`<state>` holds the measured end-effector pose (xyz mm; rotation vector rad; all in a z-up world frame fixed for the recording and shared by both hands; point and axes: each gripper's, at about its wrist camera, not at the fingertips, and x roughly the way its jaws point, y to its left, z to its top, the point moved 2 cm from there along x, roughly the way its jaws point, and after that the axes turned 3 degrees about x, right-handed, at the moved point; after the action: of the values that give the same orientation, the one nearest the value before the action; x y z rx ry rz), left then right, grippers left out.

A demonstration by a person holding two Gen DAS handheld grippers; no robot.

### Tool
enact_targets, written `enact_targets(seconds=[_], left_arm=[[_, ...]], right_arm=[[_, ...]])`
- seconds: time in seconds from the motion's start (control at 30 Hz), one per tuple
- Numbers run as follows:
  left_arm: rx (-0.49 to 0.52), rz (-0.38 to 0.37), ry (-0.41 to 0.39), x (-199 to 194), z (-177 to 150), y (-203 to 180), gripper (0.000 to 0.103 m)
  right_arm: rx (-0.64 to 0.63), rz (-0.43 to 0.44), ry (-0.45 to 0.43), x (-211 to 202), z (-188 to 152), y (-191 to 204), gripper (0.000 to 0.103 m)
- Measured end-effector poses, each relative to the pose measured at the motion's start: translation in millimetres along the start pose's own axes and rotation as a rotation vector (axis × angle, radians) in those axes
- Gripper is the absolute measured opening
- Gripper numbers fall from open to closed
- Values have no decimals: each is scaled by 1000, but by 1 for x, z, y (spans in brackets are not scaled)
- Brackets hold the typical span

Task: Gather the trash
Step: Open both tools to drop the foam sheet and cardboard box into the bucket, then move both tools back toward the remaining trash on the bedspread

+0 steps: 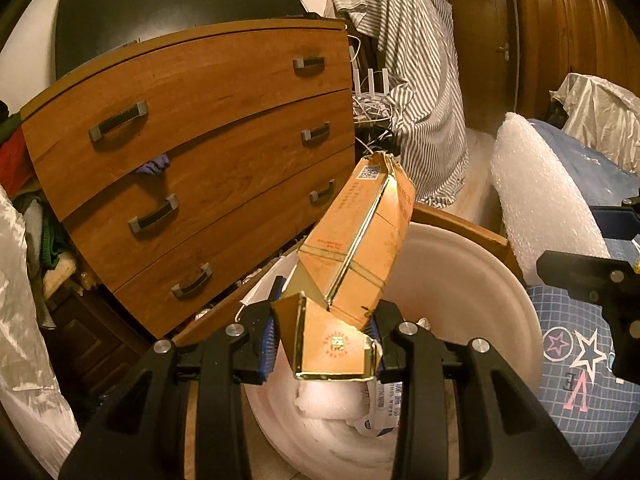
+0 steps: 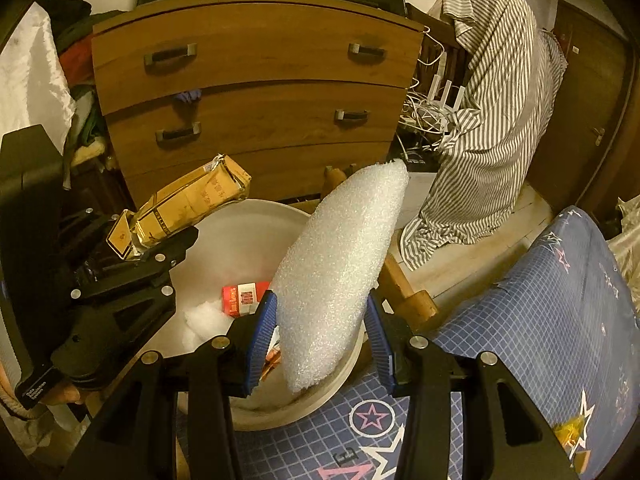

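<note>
My left gripper (image 1: pixel 324 344) is shut on the crumpled end of a long orange-and-gold carton (image 1: pixel 352 240), which slants up and away over a white basin (image 1: pixel 472 280). My right gripper (image 2: pixel 320 336) is shut on a white foam wrap (image 2: pixel 340 264) that stands up over the basin's near rim (image 2: pixel 320 404). Seen from the right wrist, the carton (image 2: pixel 188 204) and left gripper (image 2: pixel 132 240) hang over the basin's left side. A red cigarette pack (image 2: pixel 242 298) and a white foam scrap (image 2: pixel 206 318) lie inside the basin. The foam wrap (image 1: pixel 540 208) also shows in the left wrist view.
A wooden chest of drawers (image 1: pixel 192 152) stands right behind the basin. A striped shirt (image 2: pixel 492 120) hangs over tangled cables to the right. A blue star-patterned bedspread (image 2: pixel 540 320) lies at the near right, with a wooden bed frame (image 2: pixel 404 292) beside the basin. Clothes pile up at left.
</note>
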<state>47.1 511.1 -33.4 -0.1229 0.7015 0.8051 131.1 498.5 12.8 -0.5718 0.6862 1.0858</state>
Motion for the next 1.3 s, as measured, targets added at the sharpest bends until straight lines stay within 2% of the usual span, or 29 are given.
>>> enact_targets(seconds=[0.57, 0.6, 0.63, 0.67, 0.7, 0.73, 1.1, 1.3], left_arm=[[-10, -9, 29, 21, 3, 2, 35], [-10, -14, 29, 22, 3, 1, 36], [-5, -19, 32, 24, 3, 0, 39], [-1, -15, 38, 25, 3, -1, 52], [-2, -13, 36, 26, 2, 0, 63], [-5, -8, 29, 26, 2, 1, 64], [-39, -7, 32, 27, -2, 11, 64], [-61, 14, 22, 22, -4, 14, 64]], right_arm=[[-33, 2, -6, 14, 7, -1, 47], [-39, 11, -5, 15, 7, -1, 51], [-45, 6, -2, 16, 6, 0, 62], [-48, -3, -8, 16, 6, 0, 73], [-49, -7, -14, 16, 6, -1, 73], [-44, -4, -11, 17, 5, -2, 73], [-16, -18, -4, 17, -4, -13, 73], [40, -35, -51, 7, -10, -19, 73]])
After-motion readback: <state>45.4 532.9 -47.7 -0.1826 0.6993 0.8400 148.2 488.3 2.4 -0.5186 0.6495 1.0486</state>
